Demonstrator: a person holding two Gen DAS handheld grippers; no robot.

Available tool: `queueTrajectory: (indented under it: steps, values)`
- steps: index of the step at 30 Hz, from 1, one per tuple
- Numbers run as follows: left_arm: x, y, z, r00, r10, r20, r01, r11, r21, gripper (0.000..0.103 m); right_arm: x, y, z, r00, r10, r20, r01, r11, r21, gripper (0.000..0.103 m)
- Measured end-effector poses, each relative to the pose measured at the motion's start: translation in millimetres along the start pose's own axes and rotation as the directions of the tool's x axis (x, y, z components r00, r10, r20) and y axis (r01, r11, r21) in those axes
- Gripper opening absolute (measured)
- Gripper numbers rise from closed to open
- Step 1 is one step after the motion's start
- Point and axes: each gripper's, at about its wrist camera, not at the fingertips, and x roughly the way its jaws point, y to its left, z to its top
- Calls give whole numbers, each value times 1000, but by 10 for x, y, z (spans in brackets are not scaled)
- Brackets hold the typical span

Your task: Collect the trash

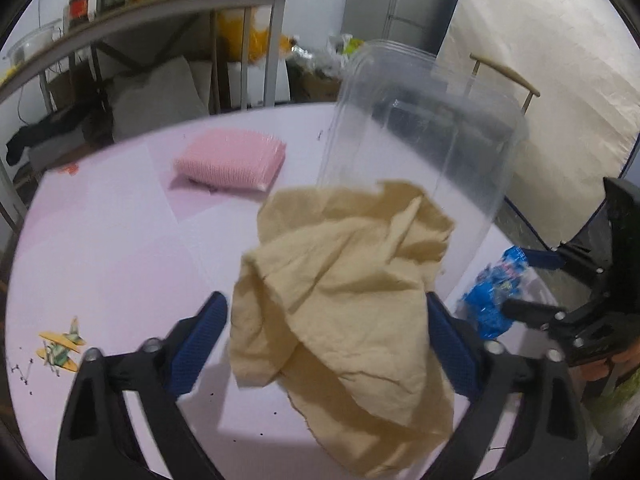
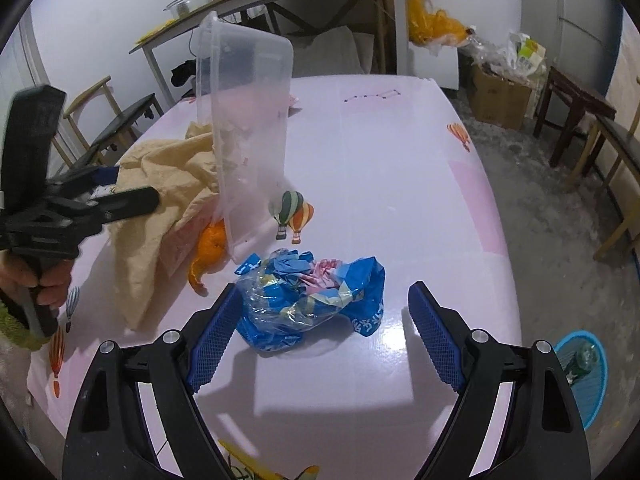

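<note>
A crumpled beige cloth [image 1: 340,280] lies on the pink table between the fingers of my left gripper [image 1: 326,300], which stands open. The cloth covers part of the right pad, and a thin gap shows at the left pad. A clear plastic container [image 1: 420,128] stands tipped on end against the cloth. A crumpled blue wrapper [image 2: 308,300] sits between the wide-open fingers of my right gripper [image 2: 324,292], brushing the left pad. Orange peel [image 2: 212,248] lies under the container [image 2: 248,120], beside the cloth [image 2: 160,208]. The left gripper [image 2: 128,188] shows at the left, held by a hand.
A pink packet [image 1: 232,160] lies further back on the table [image 2: 400,160]. On the floor at the right sits a blue basket [image 2: 584,368] near the table's edge. Chairs, a dark stool [image 2: 576,108] and a cardboard box [image 2: 496,100] surround the table.
</note>
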Motion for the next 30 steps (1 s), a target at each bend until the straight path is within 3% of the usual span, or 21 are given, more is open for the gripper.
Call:
queueTrajectory:
  steps: [6, 11, 14, 20, 25, 30]
  values:
    - [10, 165, -102, 998, -56, -21, 54, 993, -103, 32, 22, 8, 0, 1000, 18, 0, -18, 1000, 6, 77]
    - [-217, 203, -184, 997, -71, 31, 75, 985, -152, 7, 14, 14, -8, 999, 32, 0, -32, 999, 27, 57]
    - [-459, 136, -281, 996, -59, 72, 70, 984, -161, 4, -5, 19, -18, 999, 36, 1, -36, 999, 34, 41]
    - [-1081, -94, -584, 984, -57, 166, 87, 980, -181, 3, -133, 15, -81, 999, 31, 20, -32, 998, 52, 19]
    - [-1524, -301, -905, 964, -106, 243, 161, 962, -221, 3, -306, -52, -192, 997, 61, 41, -65, 994, 92, 12]
    - [-1588, -423, -1232, 949, -212, 233, 283, 899, -334, 3, -535, -127, -354, 981, 189, 41, -193, 966, 172, 10]
